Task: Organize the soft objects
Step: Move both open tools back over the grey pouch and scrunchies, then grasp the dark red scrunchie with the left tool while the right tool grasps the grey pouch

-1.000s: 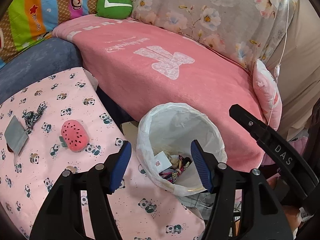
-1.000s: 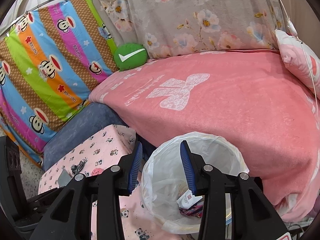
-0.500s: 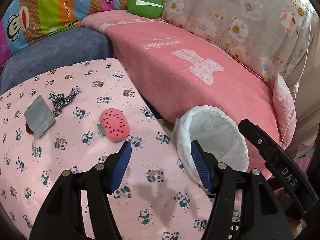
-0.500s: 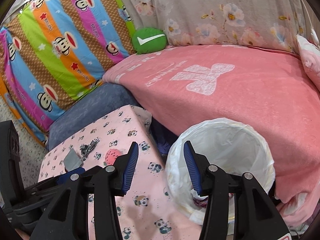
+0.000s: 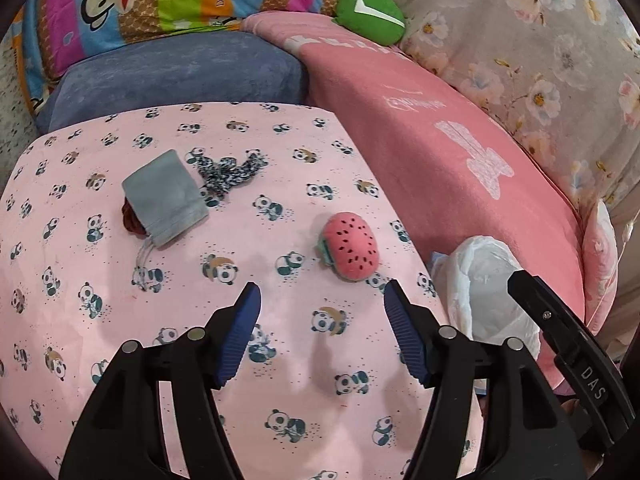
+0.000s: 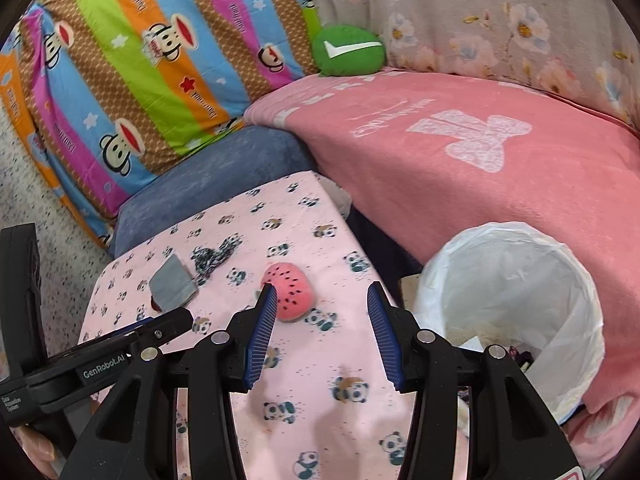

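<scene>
This looks like a home bedroom: a bed with a pink blanket [image 6: 480, 168], monkey pillow [image 6: 132, 64] and flowery bedding [image 6: 500, 20]

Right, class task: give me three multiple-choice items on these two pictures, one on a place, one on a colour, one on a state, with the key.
1. Where does the watermelon plush lie?
A. on the panda-print cloth
B. in the lined bin
C. on the pink blanket

2. What colour is the pouch beside the black-and-white cord?
A. yellow
B. grey
C. purple

3. How does the right hand-held gripper stand?
A. shut on the plush
B. shut on the pouch
C. open, holding nothing

Key: 1 A, the plush rests on the panda cloth beside the bin; 2 B, the fabric is plainly grey; 3 C, a wide gap shows between its blue pads, with nothing in it.
</scene>
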